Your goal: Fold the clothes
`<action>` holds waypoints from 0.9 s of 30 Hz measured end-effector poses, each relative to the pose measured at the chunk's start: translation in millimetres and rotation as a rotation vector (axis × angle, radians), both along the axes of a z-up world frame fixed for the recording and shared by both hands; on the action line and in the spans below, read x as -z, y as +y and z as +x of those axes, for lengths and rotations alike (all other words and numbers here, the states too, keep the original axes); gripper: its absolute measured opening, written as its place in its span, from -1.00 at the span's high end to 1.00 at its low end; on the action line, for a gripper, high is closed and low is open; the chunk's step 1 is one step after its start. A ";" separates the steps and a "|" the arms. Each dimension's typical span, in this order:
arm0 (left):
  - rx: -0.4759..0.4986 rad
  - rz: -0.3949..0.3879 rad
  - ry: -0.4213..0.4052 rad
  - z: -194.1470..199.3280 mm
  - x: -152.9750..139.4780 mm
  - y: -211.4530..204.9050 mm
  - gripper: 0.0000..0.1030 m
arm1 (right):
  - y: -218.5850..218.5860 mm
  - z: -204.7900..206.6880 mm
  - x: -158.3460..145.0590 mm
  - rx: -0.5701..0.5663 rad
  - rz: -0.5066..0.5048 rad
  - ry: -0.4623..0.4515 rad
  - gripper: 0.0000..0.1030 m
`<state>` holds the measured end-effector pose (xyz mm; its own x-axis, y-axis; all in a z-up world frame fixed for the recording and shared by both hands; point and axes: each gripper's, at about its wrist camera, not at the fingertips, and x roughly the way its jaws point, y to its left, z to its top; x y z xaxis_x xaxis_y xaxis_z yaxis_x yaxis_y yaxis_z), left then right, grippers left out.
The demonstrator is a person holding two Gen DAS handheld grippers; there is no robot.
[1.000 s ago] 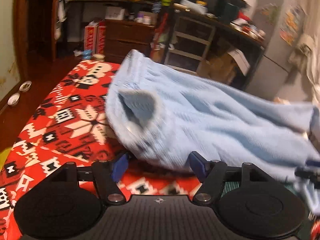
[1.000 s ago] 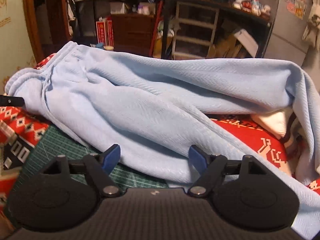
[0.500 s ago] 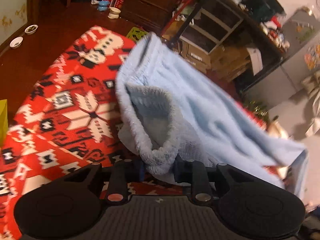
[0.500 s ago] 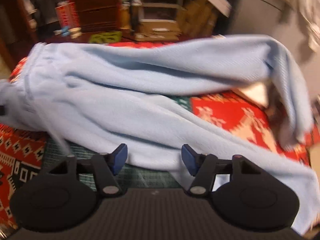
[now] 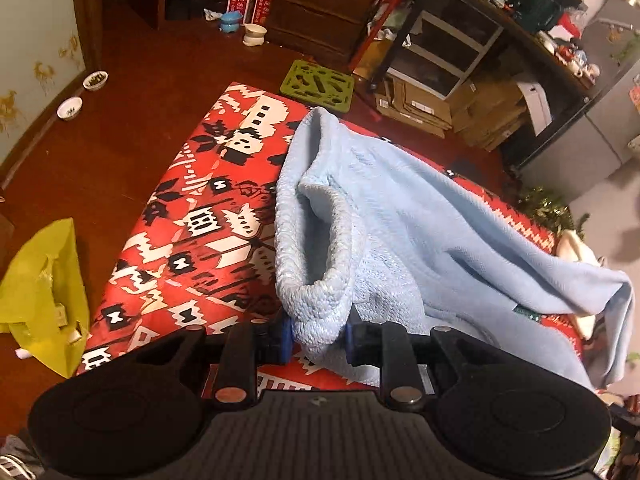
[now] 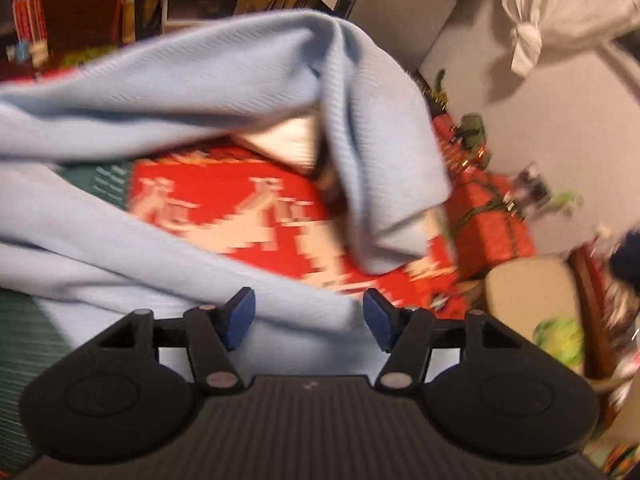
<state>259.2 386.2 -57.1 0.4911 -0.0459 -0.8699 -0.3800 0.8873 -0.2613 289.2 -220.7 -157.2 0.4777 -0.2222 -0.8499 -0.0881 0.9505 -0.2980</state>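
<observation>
The left gripper (image 5: 317, 334) has its blue fingers (image 5: 285, 338) pinched on the ribbed waistband of the light blue trousers (image 5: 420, 220), holding a bunched fold of it near the camera. From there the trousers run to the far right across the red patterned cloth (image 5: 200, 220) that covers the table, one leg ending in a raised, drooping fold at the right edge.

Only the left view shows the room on the left: a yellow bag (image 5: 44, 280) on the floor beside the table, two small bowls (image 5: 82, 92) by the wall, a green mat (image 5: 318, 84) beyond the table's far end, and shelves (image 5: 444, 52) with boxes behind.

The right view is blurred. The right gripper (image 6: 310, 314) holds its fingers (image 6: 240, 312) wide apart, with nothing between them; a trouser leg (image 6: 160, 264) lies just beyond the tips. A second leg (image 6: 240, 80) arches across the far side and hangs down at the right. This view alone shows a green cutting mat (image 6: 24, 332) under the cloth at the near left, a white cloth (image 6: 560, 4) hanging on the wall, and red parcels (image 6: 492, 220) to the right.
</observation>
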 end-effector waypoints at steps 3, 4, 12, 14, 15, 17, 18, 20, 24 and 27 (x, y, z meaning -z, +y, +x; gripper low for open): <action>0.003 0.019 0.010 0.9 -4.4 -5.0 0.55 | -22.0 13.1 23.3 -0.074 -0.005 0.073 -0.27; 0.010 0.025 0.014 2.0 -5.5 -6.9 0.55 | -27.2 15.9 29.3 -0.101 0.000 0.091 -0.23; 0.046 0.083 0.015 9.5 -23.0 -6.7 0.56 | -51.0 40.5 -14.6 0.001 0.097 0.002 0.86; 0.033 0.099 0.003 10.9 -29.9 2.7 0.56 | -56.6 52.7 -30.0 0.026 0.120 -0.048 0.86; 0.024 0.102 0.001 12.1 -30.2 7.8 0.56 | -55.8 58.8 -34.2 0.026 0.117 -0.068 0.86; 0.011 0.101 0.006 15.0 -25.8 16.0 0.56 | -49.4 73.8 -32.8 0.018 0.112 -0.061 0.84; 0.012 0.099 0.014 16.6 -21.5 17.9 0.56 | -46.3 81.1 -31.9 0.015 0.111 -0.056 0.81; 0.025 0.094 0.028 18.1 -12.5 18.8 0.56 | -43.4 85.8 -23.5 0.041 0.109 -0.041 0.69; 0.024 0.083 0.052 16.4 1.1 18.6 0.54 | -48.5 65.6 -27.0 0.109 0.151 -0.067 0.33; 0.023 0.075 0.070 15.1 11.3 18.4 0.54 | -62.5 33.2 -43.5 0.172 0.173 -0.092 0.08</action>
